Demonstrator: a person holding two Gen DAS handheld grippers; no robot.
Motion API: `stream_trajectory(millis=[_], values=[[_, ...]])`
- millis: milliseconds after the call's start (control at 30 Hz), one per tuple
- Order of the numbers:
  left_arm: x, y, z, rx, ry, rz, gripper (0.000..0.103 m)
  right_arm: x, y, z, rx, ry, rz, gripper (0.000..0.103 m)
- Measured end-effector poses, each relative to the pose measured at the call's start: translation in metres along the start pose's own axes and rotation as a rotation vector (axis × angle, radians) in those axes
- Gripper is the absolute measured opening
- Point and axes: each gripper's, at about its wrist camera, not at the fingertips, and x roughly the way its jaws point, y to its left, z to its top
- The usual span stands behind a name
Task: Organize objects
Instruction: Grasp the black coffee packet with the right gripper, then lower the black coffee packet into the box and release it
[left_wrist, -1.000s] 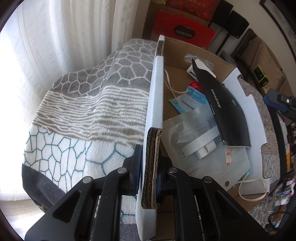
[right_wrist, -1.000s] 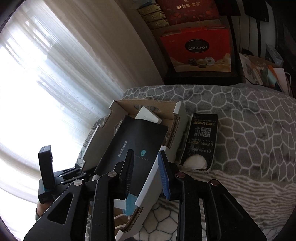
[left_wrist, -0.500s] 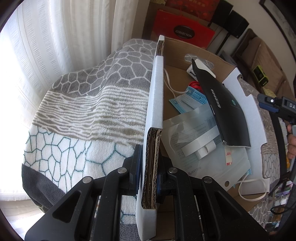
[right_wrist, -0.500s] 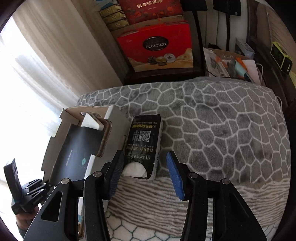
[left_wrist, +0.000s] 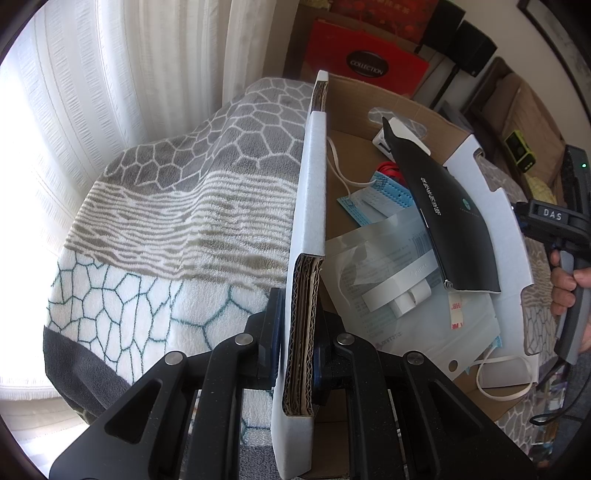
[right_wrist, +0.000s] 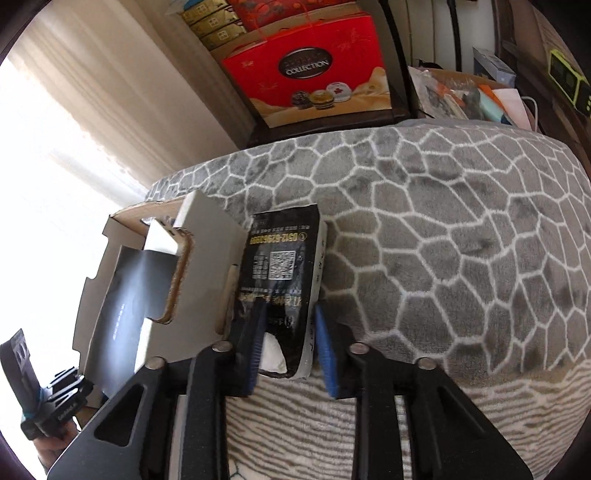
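An open cardboard box (left_wrist: 369, 110) lies on a grey patterned blanket (left_wrist: 177, 206). My left gripper (left_wrist: 297, 343) is shut on the box's near side wall (left_wrist: 310, 206). Inside lie a black pouch (left_wrist: 450, 225), a clear plastic bag (left_wrist: 384, 295) and blue face masks (left_wrist: 373, 199). In the right wrist view a black packet with a QR code (right_wrist: 280, 273) lies on the blanket beside the box (right_wrist: 207, 251). My right gripper (right_wrist: 291, 350) is open, its fingers on either side of the packet's near end.
A red gift box marked COLLECTION (right_wrist: 314, 74) stands behind the blanket on a dark shelf. White curtains (left_wrist: 92, 92) hang at the left. Cluttered items (right_wrist: 472, 96) lie at the back right. The blanket (right_wrist: 443, 229) stretches to the right of the packet.
My right gripper has swung from over the box to the black packet and moved down around its near end. My left gripper has held still on the box wall.
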Motion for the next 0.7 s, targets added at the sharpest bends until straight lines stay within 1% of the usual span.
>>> stream_trajectory(millis=[33, 133, 300, 433, 533, 700], values=[[0.0, 0.0, 0.0, 0.0, 0.0, 0.0, 0.011, 0.0, 0.002, 0.0, -0.009, -0.003, -0.009, 0.015], [0.0, 0.0, 0.0, 0.0, 0.0, 0.0, 0.011, -0.003, 0.002, 0.0, -0.005, -0.015, -0.004, 0.01], [0.0, 0.001, 0.0, -0.002, 0.0, -0.002, 0.011, -0.019, -0.001, 0.0, 0.011, -0.061, -0.005, 0.008], [0.0, 0.0, 0.0, 0.0, 0.0, -0.001, 0.011, -0.042, -0.004, 0.003, 0.035, -0.105, 0.015, 0.008], [0.0, 0.0, 0.0, -0.001, 0.0, -0.001, 0.011, -0.061, -0.001, 0.007, 0.033, -0.136, 0.044, 0.008], [0.0, 0.0, 0.0, -0.001, 0.0, -0.001, 0.011, -0.086, 0.023, 0.013, -0.004, -0.166, 0.106, 0.008]])
